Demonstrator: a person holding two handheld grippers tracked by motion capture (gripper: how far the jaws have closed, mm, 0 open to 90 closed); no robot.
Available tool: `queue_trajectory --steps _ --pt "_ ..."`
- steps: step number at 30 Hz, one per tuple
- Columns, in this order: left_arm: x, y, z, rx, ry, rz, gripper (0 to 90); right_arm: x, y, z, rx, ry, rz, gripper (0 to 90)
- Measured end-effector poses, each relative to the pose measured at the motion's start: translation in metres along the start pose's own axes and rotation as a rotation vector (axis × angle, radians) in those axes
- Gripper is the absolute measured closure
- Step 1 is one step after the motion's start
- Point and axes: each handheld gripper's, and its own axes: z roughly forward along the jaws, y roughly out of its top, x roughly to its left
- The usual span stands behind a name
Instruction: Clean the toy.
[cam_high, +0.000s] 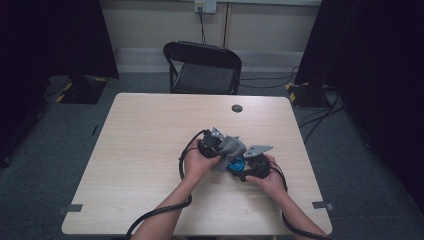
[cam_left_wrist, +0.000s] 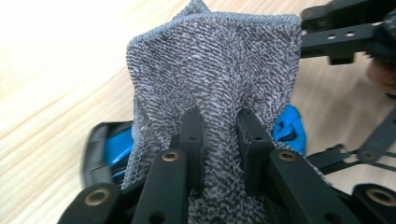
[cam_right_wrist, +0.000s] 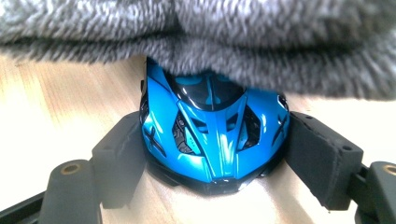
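The table (cam_high: 150, 150) lies bare toward its left and far edges. Your left gripper (cam_left_wrist: 219, 135), centre frame, pinches the grey cloth (cam_left_wrist: 215, 65) over the blue toy car (cam_right_wrist: 212, 135), which your right gripper (cam_right_wrist: 210, 163) clamps by its sides.

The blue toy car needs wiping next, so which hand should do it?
Left, probably. The left gripper already pinches the grey knitted cloth over the blue toy car, while the right gripper clamps the car on the wooden table.
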Motion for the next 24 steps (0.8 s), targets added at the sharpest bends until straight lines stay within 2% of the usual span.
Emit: queue_trajectory --steps 7,24 --pt "0.013 -0.004 -0.004 0.002 0.022 -0.026 75.4 0.0 0.0 0.0 0.001 0.0 0.001 24.0" --pt "0.024 -0.007 -0.008 0.006 0.056 -0.048 75.4 0.0 0.0 0.0 0.0 0.0 -0.001 24.0"
